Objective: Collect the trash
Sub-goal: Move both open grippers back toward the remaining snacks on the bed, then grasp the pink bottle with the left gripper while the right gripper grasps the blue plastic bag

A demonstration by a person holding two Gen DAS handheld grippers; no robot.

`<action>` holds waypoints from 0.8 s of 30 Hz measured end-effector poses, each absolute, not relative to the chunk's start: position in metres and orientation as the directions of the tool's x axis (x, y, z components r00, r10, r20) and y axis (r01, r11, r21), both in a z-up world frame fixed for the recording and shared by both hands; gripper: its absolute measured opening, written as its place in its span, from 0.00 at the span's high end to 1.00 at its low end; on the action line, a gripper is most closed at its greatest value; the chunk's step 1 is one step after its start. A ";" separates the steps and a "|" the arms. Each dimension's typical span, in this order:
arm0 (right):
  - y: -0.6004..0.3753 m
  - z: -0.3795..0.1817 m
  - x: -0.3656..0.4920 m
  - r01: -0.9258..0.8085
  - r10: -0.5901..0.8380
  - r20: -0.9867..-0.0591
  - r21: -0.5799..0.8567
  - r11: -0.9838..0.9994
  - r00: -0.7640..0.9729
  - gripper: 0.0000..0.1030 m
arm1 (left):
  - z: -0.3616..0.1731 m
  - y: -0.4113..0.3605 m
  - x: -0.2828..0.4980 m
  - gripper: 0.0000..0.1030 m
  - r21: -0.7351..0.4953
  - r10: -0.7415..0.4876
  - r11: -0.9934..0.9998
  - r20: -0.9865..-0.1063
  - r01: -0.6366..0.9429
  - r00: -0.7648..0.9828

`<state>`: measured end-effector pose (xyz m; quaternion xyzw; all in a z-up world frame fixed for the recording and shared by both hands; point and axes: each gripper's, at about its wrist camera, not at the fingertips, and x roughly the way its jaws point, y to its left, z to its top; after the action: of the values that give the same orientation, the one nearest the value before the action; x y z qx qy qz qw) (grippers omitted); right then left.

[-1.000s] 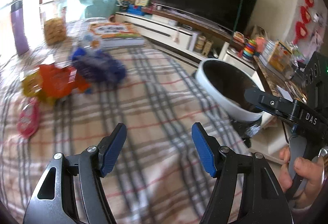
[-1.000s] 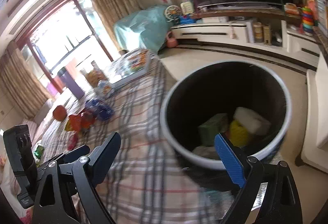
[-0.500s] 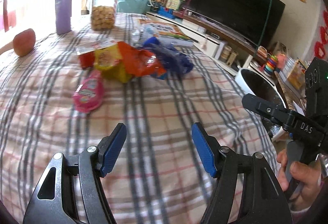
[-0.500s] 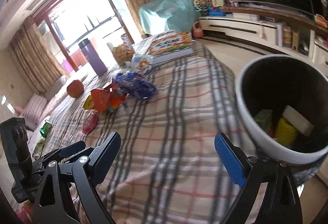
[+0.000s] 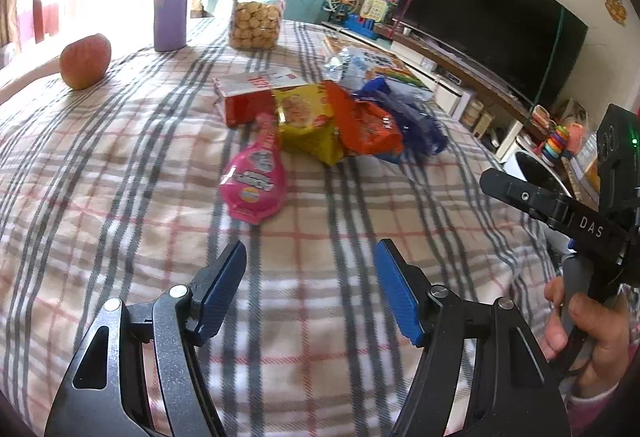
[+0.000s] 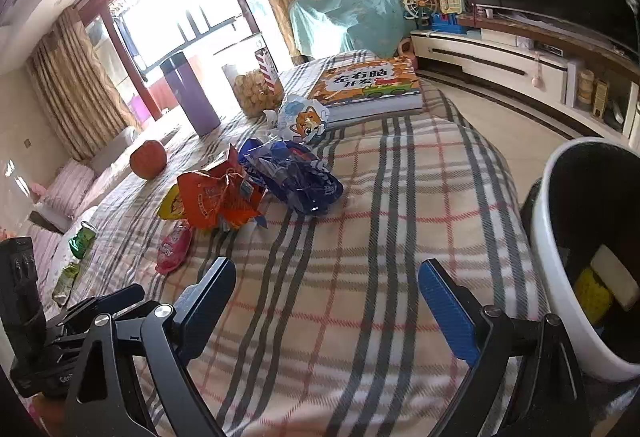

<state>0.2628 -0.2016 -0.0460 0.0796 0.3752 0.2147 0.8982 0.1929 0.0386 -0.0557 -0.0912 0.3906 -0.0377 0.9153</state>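
Both tongs released, empty: left tongs (image 5: 310, 291) aimed at pink wrapper (image 5: 254, 183) on plaid tabletop (image 5: 120, 173); right tongs (image 6: 326, 303) beside bin (image 6: 560, 237), probably ready for drops.

My matt plaid cloth table cover (image 5: 120, 165) bears glossy crinkled foil snack wrappers (image 5: 360, 125) beside a smooth white plastic bin (image 6: 560, 277).

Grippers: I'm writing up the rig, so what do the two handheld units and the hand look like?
Both the left gripper and the right gripper have black metal fingers with triangular cut-outs, silver pivot screws and blue ribbed pads. Seen from the left camera, the right unit's black body reads "DAS" in white, with a green light. The bare hand holds its grey handle; a pink cuff shows.
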 end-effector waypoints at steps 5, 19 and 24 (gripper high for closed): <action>-0.192 -0.048 0.277 -0.341 0.447 -0.644 0.291 0.894 0.621 0.09 | -0.056 0.048 0.201 0.34 -0.191 -0.119 0.981 -0.715 -0.029 0.689; -0.152 -0.051 0.335 -0.423 0.469 -0.657 0.243 0.873 0.590 0.15 | -0.063 0.070 0.248 0.32 -0.149 -0.069 0.987 -0.744 -0.065 0.665; -0.142 -0.056 0.345 -0.447 0.483 -0.663 0.242 0.861 0.571 0.47 | -0.070 0.065 0.257 0.58 -0.119 -0.061 0.992 -0.760 -0.047 0.647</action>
<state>0.3451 -0.1415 -0.0563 0.0237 0.3812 0.2626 0.8861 0.2565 0.0649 -0.0701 -0.0641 0.4200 -0.0039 0.9052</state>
